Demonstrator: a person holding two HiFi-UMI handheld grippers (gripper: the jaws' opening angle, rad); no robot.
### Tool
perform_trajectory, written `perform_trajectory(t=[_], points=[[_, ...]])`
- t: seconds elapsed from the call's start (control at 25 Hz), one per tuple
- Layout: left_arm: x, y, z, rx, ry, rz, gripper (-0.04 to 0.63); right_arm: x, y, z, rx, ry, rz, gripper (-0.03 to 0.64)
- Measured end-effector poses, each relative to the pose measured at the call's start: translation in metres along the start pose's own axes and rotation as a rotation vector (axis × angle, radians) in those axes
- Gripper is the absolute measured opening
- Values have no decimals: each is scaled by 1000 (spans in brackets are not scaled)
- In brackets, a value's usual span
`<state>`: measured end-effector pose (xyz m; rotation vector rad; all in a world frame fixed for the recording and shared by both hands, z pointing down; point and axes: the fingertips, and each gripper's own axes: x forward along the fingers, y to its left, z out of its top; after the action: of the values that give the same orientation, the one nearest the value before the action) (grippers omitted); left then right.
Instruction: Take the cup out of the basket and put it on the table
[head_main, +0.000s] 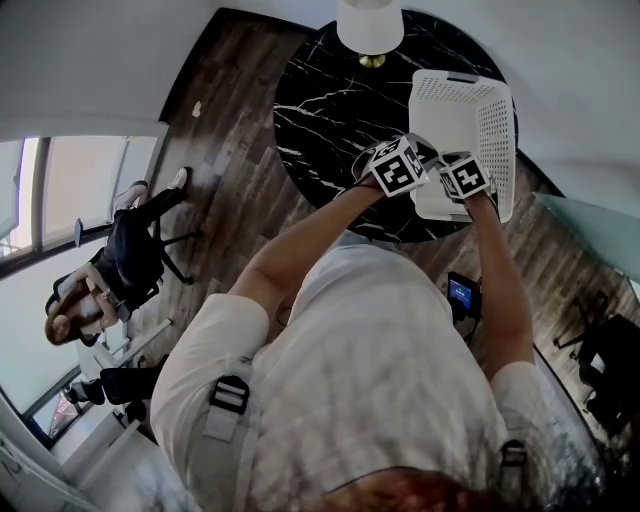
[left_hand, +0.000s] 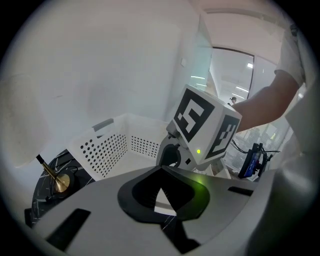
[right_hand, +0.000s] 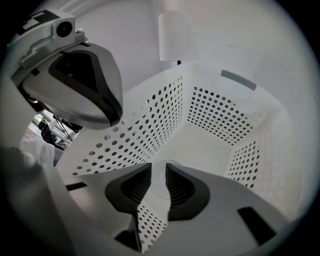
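The right claw (right_hand: 159, 169) reaches into the white perforated basket (right_hand: 215, 117) at the right edge of the black marble table (head_main: 320, 120). It pinches what looks like a clear cup (right_hand: 159, 187). The left claw (left_hand: 160, 175), closed and empty, hangs beside the basket's near corner.

A round black marble table (head_main: 320, 120) with white veins stands on a dark wood-plank floor (head_main: 225, 190). At the table's far edge is a lamp (head_main: 370, 25) with a white shade and a brass base. Pale walls (head_main: 90, 60) close the room beyond the floor. A window (head_main: 60, 180) at the head view's left lets in daylight. Near it a person (head_main: 125, 255) sits in an office chair (head_main: 170, 240). A dark chair (head_main: 608, 365) stands at the floor's right edge.
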<state>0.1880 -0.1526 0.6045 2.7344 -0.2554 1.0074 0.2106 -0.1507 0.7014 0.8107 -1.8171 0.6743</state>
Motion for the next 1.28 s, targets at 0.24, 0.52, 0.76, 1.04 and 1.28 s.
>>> perform_trajectory(t=[0.24,0.52,0.76,1.04,1.28], points=[[4,1,0,12,12,-5,6,2,5,1,-8,25,22,87],[7,2,0,20,22,-7,6,2,5,1,2,46,39,87],[9,0,-1,23,28,-13,6,9,9,-8,3,78,55,87],[10,-1,-2,29,41,-14,6,16,9,-14,12,97,58,87],[10,-2,-3,29,44,-14,6,19,9,-13,13,92,58,86]])
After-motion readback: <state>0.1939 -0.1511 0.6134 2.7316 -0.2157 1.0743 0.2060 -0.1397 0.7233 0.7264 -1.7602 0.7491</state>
